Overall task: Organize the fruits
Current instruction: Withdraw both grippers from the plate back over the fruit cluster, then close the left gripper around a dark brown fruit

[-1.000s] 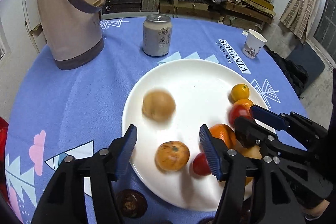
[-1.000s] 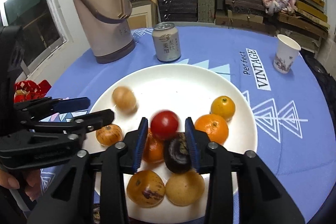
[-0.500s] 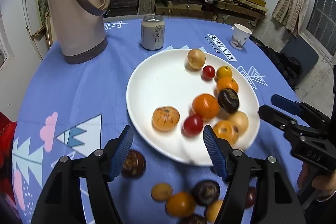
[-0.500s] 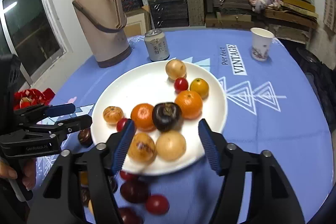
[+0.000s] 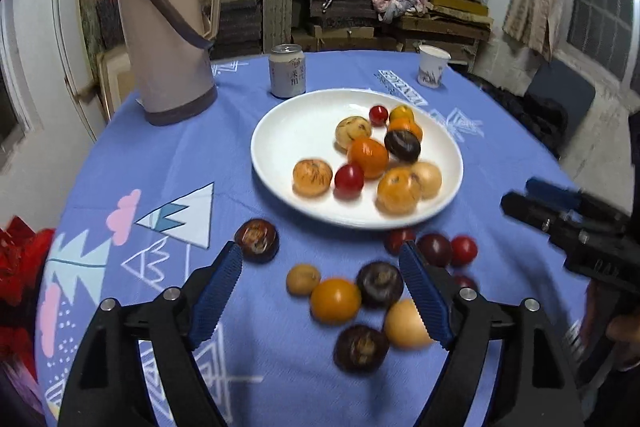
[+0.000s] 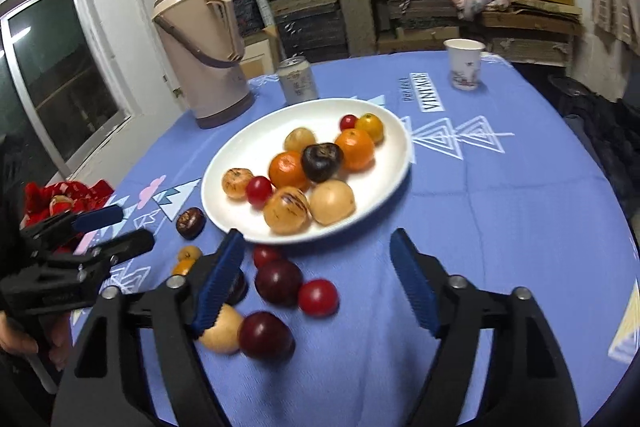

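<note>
A white plate [image 5: 296, 131] [image 6: 248, 147] on the blue tablecloth holds several fruits: oranges, tan round ones, red tomatoes and a dark mangosteen [image 5: 402, 145]. More fruit lies loose on the cloth in front of it, including an orange one [image 5: 335, 301], a dark mangosteen [image 5: 256, 241], a plum [image 6: 278, 281] and a red tomato [image 6: 317, 297]. My left gripper [image 5: 320, 251] hovers over the loose fruit. Its jaws are opening and nothing is gripped. My right gripper [image 6: 317, 234] hangs by the plate's near rim, its jaws also opening and empty.
A tall beige thermos [image 5: 168, 43], a drink can [image 5: 287, 77] and a paper cup [image 5: 432, 71] stand behind the plate. A red bag [image 6: 60, 195] lies at the table's left edge. Shelves of stacked boards fill the back wall.
Both grippers have drawn back from over the plate toward the table's near side, bringing the loose fruit into view. Both jaws have spread wider. The right one no longer brackets the red tomato.
</note>
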Demonstrator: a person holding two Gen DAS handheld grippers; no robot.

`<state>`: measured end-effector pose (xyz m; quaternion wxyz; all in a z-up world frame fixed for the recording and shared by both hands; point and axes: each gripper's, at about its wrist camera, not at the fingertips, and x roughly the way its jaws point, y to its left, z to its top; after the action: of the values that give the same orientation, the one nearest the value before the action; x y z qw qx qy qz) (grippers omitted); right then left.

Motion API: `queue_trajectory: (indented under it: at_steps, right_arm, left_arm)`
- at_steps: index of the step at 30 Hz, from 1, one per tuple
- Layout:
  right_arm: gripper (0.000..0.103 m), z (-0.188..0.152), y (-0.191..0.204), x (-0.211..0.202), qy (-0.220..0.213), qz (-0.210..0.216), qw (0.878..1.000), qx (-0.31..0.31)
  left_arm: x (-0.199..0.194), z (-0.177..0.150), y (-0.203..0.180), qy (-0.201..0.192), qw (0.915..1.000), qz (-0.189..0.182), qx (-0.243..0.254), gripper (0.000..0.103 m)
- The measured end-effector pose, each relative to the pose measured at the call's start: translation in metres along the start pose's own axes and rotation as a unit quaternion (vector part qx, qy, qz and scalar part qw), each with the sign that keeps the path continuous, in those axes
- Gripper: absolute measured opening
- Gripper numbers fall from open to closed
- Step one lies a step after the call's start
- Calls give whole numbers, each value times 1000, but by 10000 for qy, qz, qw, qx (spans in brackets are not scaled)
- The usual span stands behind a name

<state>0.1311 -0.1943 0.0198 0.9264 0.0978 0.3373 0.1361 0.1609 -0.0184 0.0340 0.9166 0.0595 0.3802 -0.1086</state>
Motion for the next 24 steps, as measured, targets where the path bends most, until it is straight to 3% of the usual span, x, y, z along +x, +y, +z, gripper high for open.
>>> queue_trajectory:
  at_steps: [3,10,13,19,21,23,24]
  right_arm:
    - [75,-16,7,-1,126,77,9999,-73]
    - [88,-50,16,-10,142,91,9998,-76]
    - [91,-61,17,-10,166,53,9998,-73]
    - [92,-66,15,-9,227,139,9996,24]
    - [93,-65,14,-10,201,149,9997,68]
    - [94,-66,13,-9,218,172,9996,106]
    - [94,-66,13,-8,244,181,9995,119]
  left_arm:
    - [-3,-20,-7,72,9999,26,147,81]
    - [1,-55,-17,259,9993,-139,239,82]
    - [6,-65,-20,259,9986,-266,385,82]
    - [20,-71,-13,454,9981,-360,218,82]
    - [23,-72,-13,460,9980,-398,182,79]
    - [28,-74,-13,561,9971,-483,193,60]
    - [32,-75,-14,646,9963,-537,192,56]
